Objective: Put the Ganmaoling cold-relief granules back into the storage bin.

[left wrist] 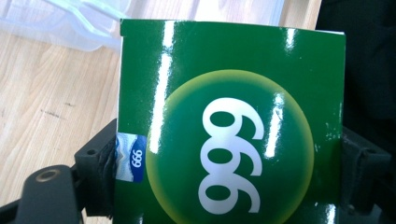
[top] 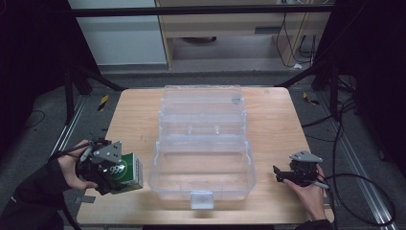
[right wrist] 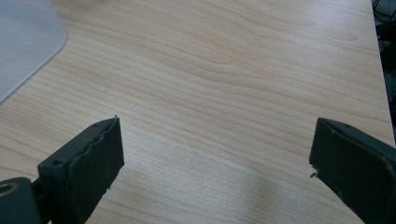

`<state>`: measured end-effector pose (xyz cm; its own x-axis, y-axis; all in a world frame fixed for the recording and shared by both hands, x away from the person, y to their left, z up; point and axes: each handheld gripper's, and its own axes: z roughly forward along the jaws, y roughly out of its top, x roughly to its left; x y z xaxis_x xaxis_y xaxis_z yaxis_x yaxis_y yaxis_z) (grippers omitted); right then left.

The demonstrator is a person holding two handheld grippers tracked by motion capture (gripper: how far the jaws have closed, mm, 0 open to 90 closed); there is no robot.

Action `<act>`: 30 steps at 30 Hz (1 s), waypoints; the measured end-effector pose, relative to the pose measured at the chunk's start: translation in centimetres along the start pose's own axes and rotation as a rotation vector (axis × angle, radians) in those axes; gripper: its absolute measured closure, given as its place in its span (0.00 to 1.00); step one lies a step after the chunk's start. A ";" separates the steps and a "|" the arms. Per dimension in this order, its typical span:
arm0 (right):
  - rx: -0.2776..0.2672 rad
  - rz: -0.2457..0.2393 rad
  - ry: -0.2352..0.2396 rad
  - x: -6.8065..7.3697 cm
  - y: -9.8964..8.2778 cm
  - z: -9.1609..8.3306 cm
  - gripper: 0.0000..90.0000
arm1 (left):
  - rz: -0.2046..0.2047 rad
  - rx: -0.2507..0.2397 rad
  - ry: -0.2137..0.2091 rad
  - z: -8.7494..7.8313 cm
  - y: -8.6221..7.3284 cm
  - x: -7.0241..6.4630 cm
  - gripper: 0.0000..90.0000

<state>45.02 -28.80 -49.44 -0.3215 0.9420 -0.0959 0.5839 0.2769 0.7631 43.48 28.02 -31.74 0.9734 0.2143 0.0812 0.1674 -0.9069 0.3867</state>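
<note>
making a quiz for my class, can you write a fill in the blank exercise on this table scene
1. The left claw grips a box whose main colour is ____.
2. The number printed on that box reads ____.
3. The clear plastic case in the middle of the table has its lid ____.
4. The right claw holds ____.

Missing words: green; 999; open; nothing

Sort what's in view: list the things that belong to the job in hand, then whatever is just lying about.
In the job: green box, clamped in the left hand-held gripper; open clear plastic case.

Lying about: cables on the floor; black-and-yellow tape marks; right hand-held gripper, idle, open.
</note>
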 end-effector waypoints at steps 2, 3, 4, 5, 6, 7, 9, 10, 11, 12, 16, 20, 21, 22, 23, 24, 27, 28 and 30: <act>0.000 -0.002 0.000 0.0 0.0 0.0 0.04 | 0.001 -0.002 -0.001 0.0 0.4 0.1 0.16; 0.000 -0.002 0.000 0.0 0.0 0.0 0.04 | 0.005 -0.005 0.001 0.0 0.5 0.1 0.16; -0.001 -0.001 0.000 0.0 0.0 0.0 0.04 | 0.007 -0.008 0.000 0.0 0.7 0.2 0.16; -0.002 0.000 0.001 0.0 0.0 0.0 0.04 | 0.006 -0.016 -0.001 0.0 0.9 0.2 0.16; -0.002 0.001 0.001 0.0 0.0 0.0 0.04 | 0.006 -0.020 -0.001 0.0 1.0 0.2 0.16; -0.002 0.001 0.001 0.0 0.0 0.0 0.04 | 0.010 -0.023 0.001 0.0 1.2 0.3 0.16; -0.001 0.001 0.001 0.0 0.0 0.0 0.04 | 0.011 -0.029 0.003 0.0 1.6 0.4 0.16; -0.001 0.001 0.001 0.0 0.0 0.0 0.04 | 0.015 -0.032 0.003 0.0 1.8 0.4 0.16; -0.001 0.002 0.001 0.0 0.0 0.0 0.04 | 0.018 -0.033 0.003 0.0 2.0 0.4 0.16; -0.001 0.002 0.001 0.0 0.0 0.0 0.04 | 0.024 -0.041 0.007 0.0 2.3 0.4 0.16; -0.001 0.001 0.002 0.0 0.0 0.0 0.04 | 0.030 -0.050 0.005 -0.1 2.9 0.5 0.16; -0.001 0.003 0.004 0.0 0.0 0.0 0.04 | 0.048 -0.049 0.003 0.1 4.1 0.5 0.16; -0.001 0.003 0.004 0.0 0.0 0.0 0.04 | 0.048 -0.049 0.003 0.1 4.1 0.5 0.16; -0.001 0.003 0.004 0.0 0.0 0.0 0.04 | 0.053 -0.050 0.004 0.1 4.3 0.5 0.16; -0.002 0.004 0.005 -0.1 0.0 0.0 0.04 | 0.059 -0.049 0.002 0.2 4.5 0.5 0.17; -0.001 0.003 0.004 -0.1 0.0 0.0 0.04 | 0.063 -0.049 -0.001 0.3 5.0 0.5 0.16; -0.002 0.002 0.004 -0.1 0.0 0.0 0.04 | 0.073 -0.052 -0.002 0.5 5.4 0.5 0.17; -0.002 0.005 0.006 -0.1 0.0 0.0 0.04 | 0.077 -0.049 -0.004 0.6 5.7 0.6 0.17; -0.003 0.006 0.006 -0.1 0.0 0.0 0.04 | 0.083 -0.048 -0.004 0.8 6.1 0.6 0.17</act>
<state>45.05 -28.91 -49.41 -0.3226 0.9425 -0.0870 0.5836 0.2705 0.7657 45.22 22.36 -30.05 0.9842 0.1374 0.1117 0.0781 -0.9030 0.4225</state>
